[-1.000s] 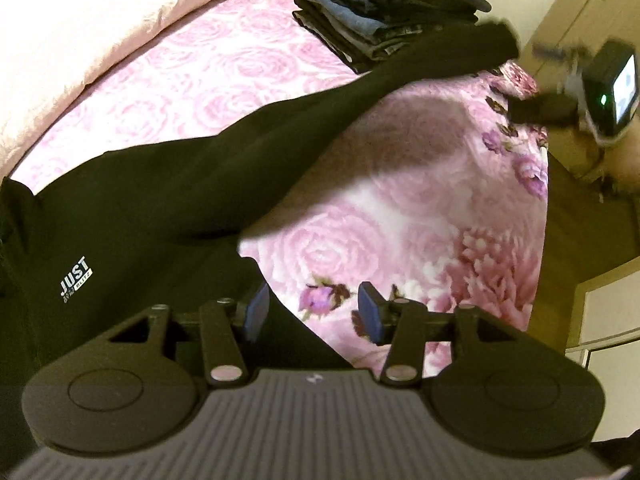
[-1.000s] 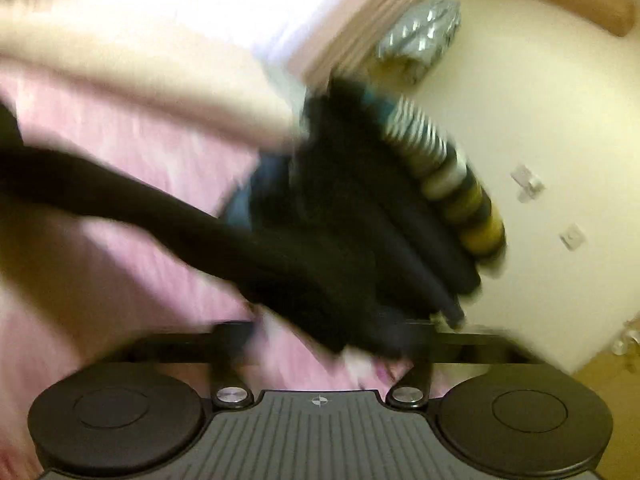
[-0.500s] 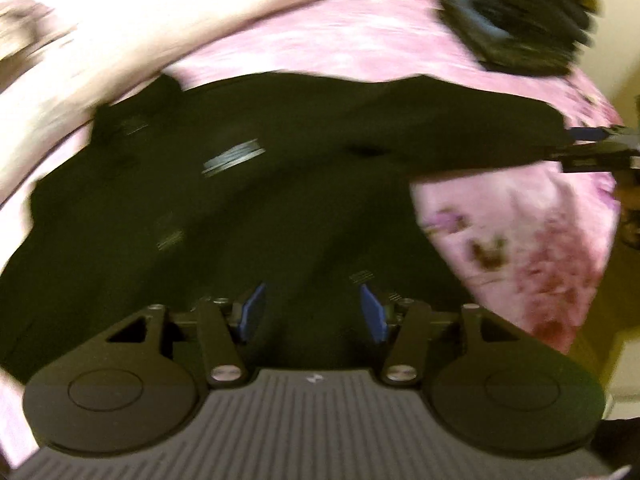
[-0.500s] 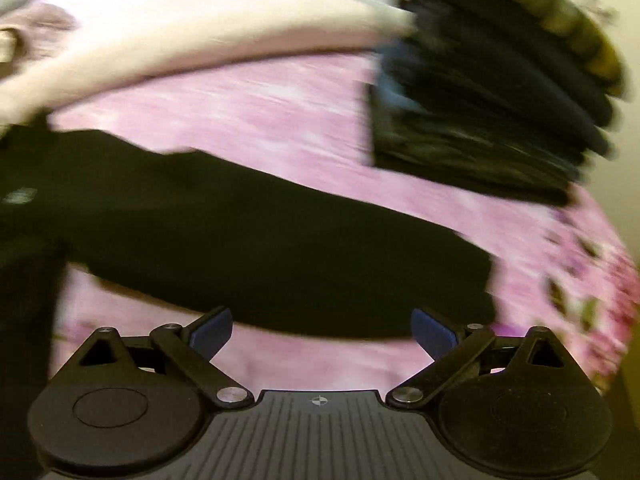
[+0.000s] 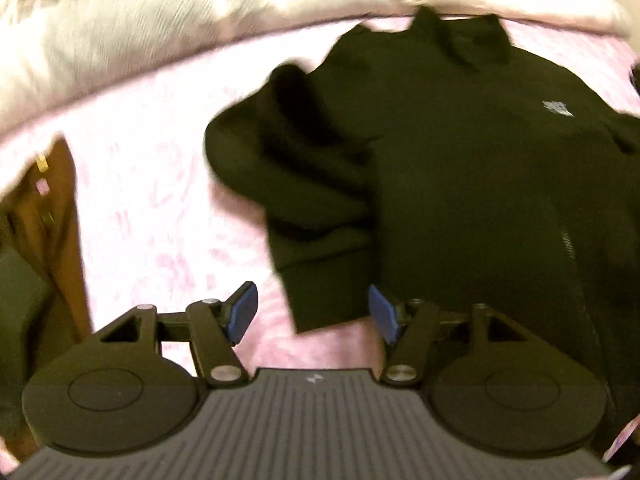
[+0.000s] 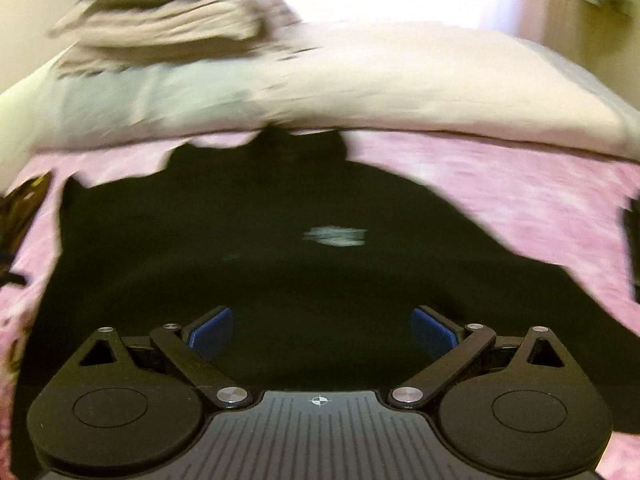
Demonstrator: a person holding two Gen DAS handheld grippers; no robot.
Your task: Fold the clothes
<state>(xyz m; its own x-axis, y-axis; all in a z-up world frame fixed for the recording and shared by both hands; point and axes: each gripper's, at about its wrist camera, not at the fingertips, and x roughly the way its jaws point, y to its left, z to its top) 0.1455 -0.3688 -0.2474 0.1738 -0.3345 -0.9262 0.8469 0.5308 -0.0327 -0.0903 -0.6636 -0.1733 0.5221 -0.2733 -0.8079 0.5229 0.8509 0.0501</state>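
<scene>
A black sweatshirt (image 5: 460, 168) with a small white chest logo (image 5: 557, 108) lies on the pink floral bedspread (image 5: 152, 208). Its left sleeve (image 5: 304, 184) is bunched beside the body, the cuff (image 5: 328, 292) pointing at me. My left gripper (image 5: 312, 312) is open and empty, its blue pads either side of the cuff, just short of it. In the right wrist view the sweatshirt (image 6: 280, 264) fills the middle, logo (image 6: 336, 236) blurred. My right gripper (image 6: 322, 330) is open wide and empty over the lower body of the sweatshirt.
A pale duvet (image 6: 400, 88) runs along the far side of the bed, with a folded beige pile (image 6: 172, 28) on top. Wooden furniture (image 5: 44, 216) stands beyond the bed's left edge. Both views are motion-blurred.
My right gripper let go of the right sleeve and swung over the sweatshirt's body. My left gripper swung left from the hem area to the left sleeve cuff and opened wider.
</scene>
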